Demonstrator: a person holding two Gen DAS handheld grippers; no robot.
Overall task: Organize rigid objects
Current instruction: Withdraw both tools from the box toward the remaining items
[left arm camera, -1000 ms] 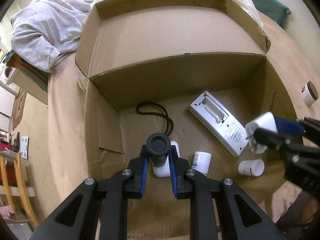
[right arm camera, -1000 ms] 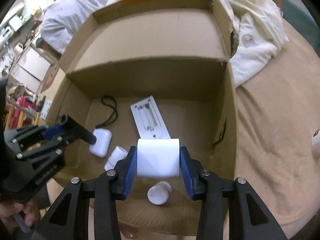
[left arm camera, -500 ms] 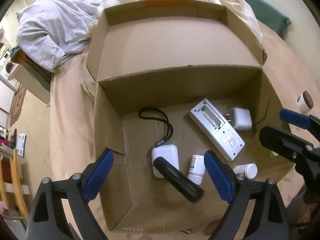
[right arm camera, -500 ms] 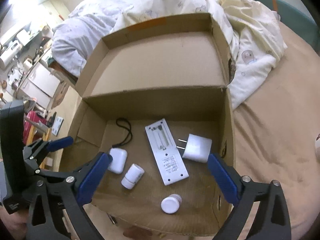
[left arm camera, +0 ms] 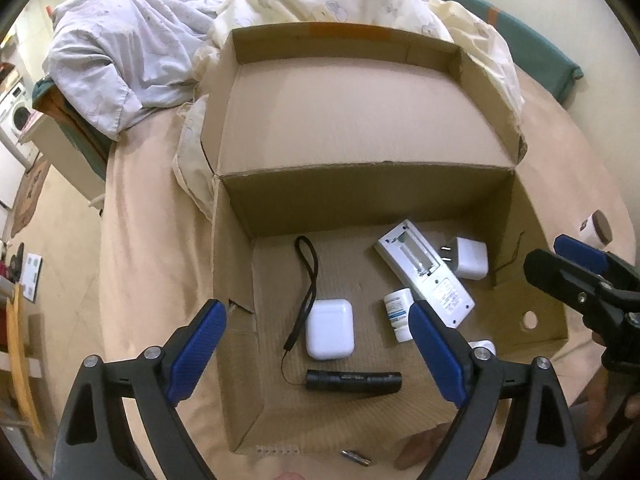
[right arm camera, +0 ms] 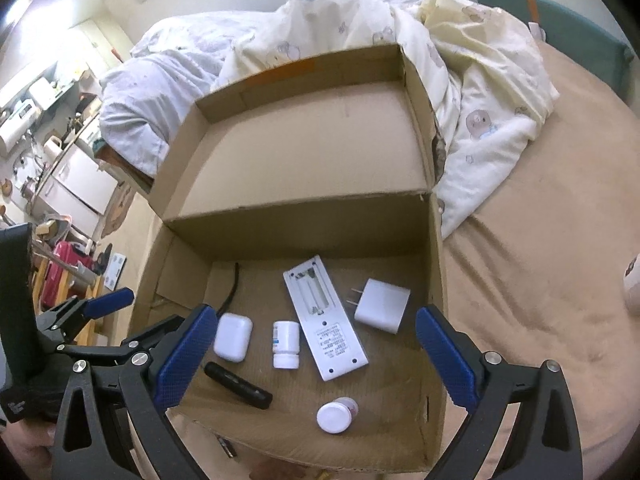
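Note:
An open cardboard box (left arm camera: 236, 264) (right arm camera: 436, 280) sits on a bed. Inside lie a black flashlight (left arm camera: 354, 380) (right arm camera: 238, 385) with a cord, a white earbud case (left arm camera: 330, 329) (right arm camera: 233, 337), a white remote (left arm camera: 426, 274) (right arm camera: 324, 322), a white plug adapter (left arm camera: 468, 258) (right arm camera: 382, 305), a small white bottle (left arm camera: 398, 314) (right arm camera: 286, 344) and a capped bottle (right arm camera: 336, 416). My left gripper (left arm camera: 316, 354) is open and empty above the box's near side. My right gripper (right arm camera: 316, 358) is open and empty above the box.
Rumpled white and cream bedding (left arm camera: 132, 52) (right arm camera: 472, 80) lies behind the box. A small jar with a brown lid (left arm camera: 596, 228) stands on the tan sheet to the right. A battery (left arm camera: 355, 457) lies at the box's front edge. Furniture stands at the far left (right arm camera: 60, 160).
The left gripper opened and dropped the flashlight into the box. The right gripper opened and left the plug adapter in the box. Both grippers have pulled up and back.

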